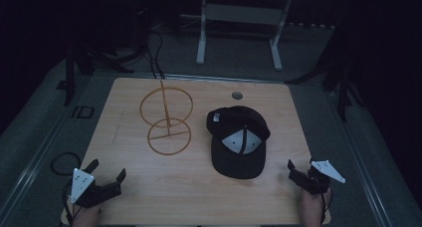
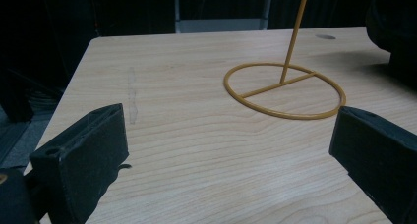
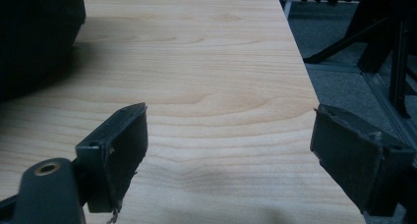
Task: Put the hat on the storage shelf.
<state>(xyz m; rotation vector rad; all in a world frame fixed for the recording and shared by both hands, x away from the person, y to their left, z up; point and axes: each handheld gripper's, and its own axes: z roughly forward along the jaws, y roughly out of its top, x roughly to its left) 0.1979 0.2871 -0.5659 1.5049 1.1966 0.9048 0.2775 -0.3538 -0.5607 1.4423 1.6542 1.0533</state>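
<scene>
- Cap (image 1: 239,143): black, with a grey and white panel on top, lying on the wooden table (image 1: 129,187) right of centre, brim toward the near edge. Nothing touches it.
- Wire stand (image 1: 167,118): yellow, two rings joined by a thin rod, standing left of centre. Taken from the cap, it sits at about nine o'clock, just beside it and apart from it.
- Left gripper (image 1: 106,170): held in a hand at the near left corner of the table, roughly at seven o'clock from the table's middle. Jaws spread wide with nothing between them. It is well apart from the stand and the cap.
- In the left gripper view, the stand's base ring (image 2: 285,90) lies flat on the wood ahead of the jaws, the rod (image 2: 294,37) rising from its crossbar; a dark mass at the right edge appears to be the cap.
- Right gripper (image 1: 296,171): held in a hand at the near right corner, about five o'clock from the table's middle. Jaws spread, gripping nothing. It sits near the cap's brim, at about four o'clock from it, with bare wood between.
- In the right gripper view, the cap (image 3: 34,37) shows as a dark shape at upper left, clear of both jaws.
- Round hole (image 1: 237,95): in the tabletop beyond the cap, at twelve o'clock from it.
</scene>
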